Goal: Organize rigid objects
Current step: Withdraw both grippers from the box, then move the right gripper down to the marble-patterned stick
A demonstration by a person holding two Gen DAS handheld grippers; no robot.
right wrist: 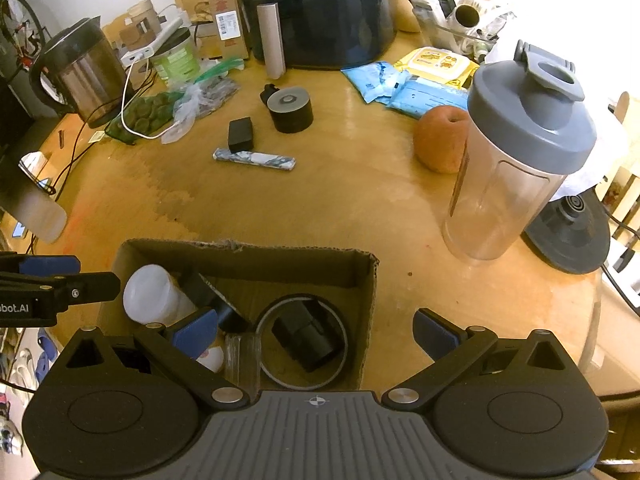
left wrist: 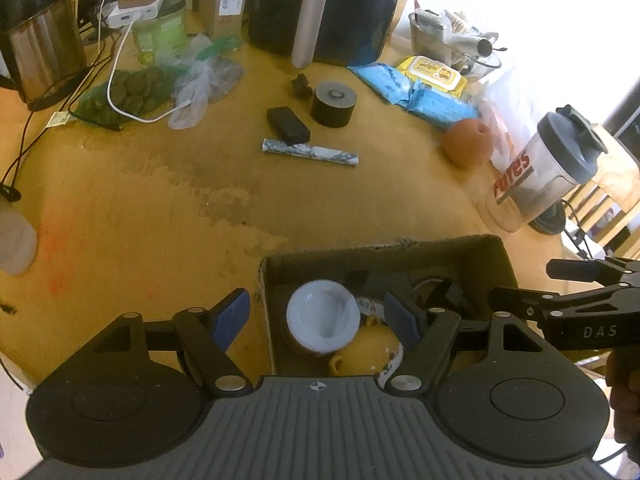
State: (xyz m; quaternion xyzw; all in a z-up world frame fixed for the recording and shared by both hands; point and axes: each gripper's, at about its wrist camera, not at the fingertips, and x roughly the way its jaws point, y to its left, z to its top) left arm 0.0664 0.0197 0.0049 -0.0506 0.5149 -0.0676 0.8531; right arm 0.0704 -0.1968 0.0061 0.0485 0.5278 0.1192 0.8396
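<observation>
An open cardboard box (left wrist: 380,249) (right wrist: 248,249) stands at the near edge of the round wooden table. In it lie a white container (left wrist: 322,316) (right wrist: 150,294), a tape ring (right wrist: 301,340) around a black block, and other dark pieces. My left gripper (left wrist: 318,320) hangs open over the box's left wall, its blue pads clear of the white container below. My right gripper (right wrist: 316,332) is open over the box's right wall and holds nothing. Farther out on the table lie a black cylinder (left wrist: 334,104) (right wrist: 290,110), a small black case (left wrist: 288,124) (right wrist: 241,133) and a marbled stick (left wrist: 310,153) (right wrist: 254,159).
A clear shaker bottle (right wrist: 516,160) with a grey lid and an orange fruit (right wrist: 440,138) stand to the right. At the back are a black air fryer (right wrist: 320,12), a steel kettle (right wrist: 82,72), bags, blue packets (right wrist: 384,80) and cables. A dark stain crosses the table's middle.
</observation>
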